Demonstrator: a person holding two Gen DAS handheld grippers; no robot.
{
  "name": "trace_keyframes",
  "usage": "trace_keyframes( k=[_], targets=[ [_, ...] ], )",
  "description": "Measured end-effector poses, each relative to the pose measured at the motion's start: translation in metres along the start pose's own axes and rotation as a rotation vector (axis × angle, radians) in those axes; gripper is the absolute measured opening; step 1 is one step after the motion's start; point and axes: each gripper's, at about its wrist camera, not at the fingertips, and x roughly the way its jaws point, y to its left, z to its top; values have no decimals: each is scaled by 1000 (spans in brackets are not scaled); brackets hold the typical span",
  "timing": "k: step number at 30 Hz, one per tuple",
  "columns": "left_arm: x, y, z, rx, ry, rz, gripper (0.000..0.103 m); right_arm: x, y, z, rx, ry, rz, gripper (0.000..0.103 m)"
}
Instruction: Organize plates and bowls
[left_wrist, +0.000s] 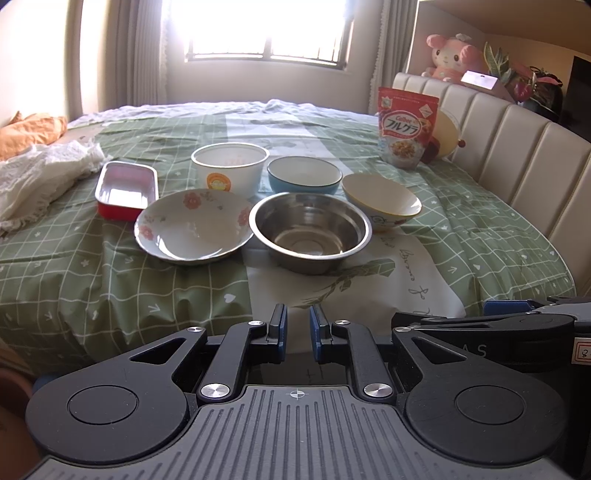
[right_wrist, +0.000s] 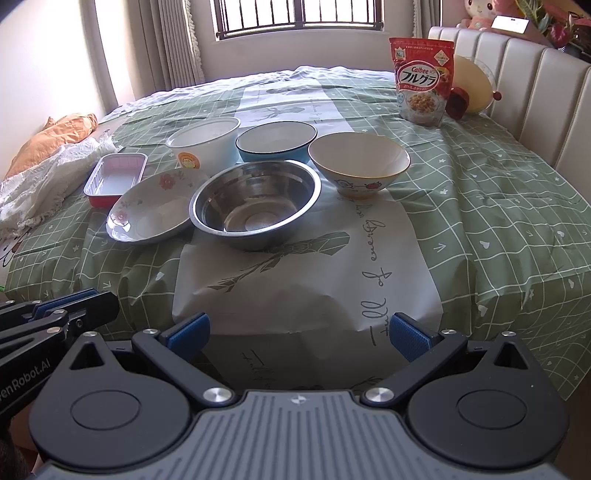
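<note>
On the green checked cloth stand a steel bowl (left_wrist: 310, 230) (right_wrist: 255, 201), a flowered plate (left_wrist: 192, 225) (right_wrist: 151, 212) to its left, a white tub (left_wrist: 229, 168) (right_wrist: 205, 142), a blue bowl (left_wrist: 303, 179) (right_wrist: 276, 142), a cream bowl (left_wrist: 380, 201) (right_wrist: 358, 164) at the right and a red foil tray (left_wrist: 126, 190) (right_wrist: 114, 177) at the left. My left gripper (left_wrist: 298, 334) is nearly shut and empty, at the near table edge. My right gripper (right_wrist: 298, 334) is open and empty, also at the near edge, well short of the dishes.
A cereal bag (left_wrist: 406, 127) (right_wrist: 423, 79) stands at the back right by a padded headboard (left_wrist: 517, 147). White lace cloth (left_wrist: 40, 173) and an orange cloth (left_wrist: 33, 129) lie at the left. The other gripper shows at the right in the left wrist view (left_wrist: 517, 332).
</note>
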Motion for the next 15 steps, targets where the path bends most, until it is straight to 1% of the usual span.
trace_keyframes(
  k=[15],
  targets=[
    [0, 1, 1, -2, 2, 0, 16, 1, -1, 0, 7, 3, 4, 103]
  ],
)
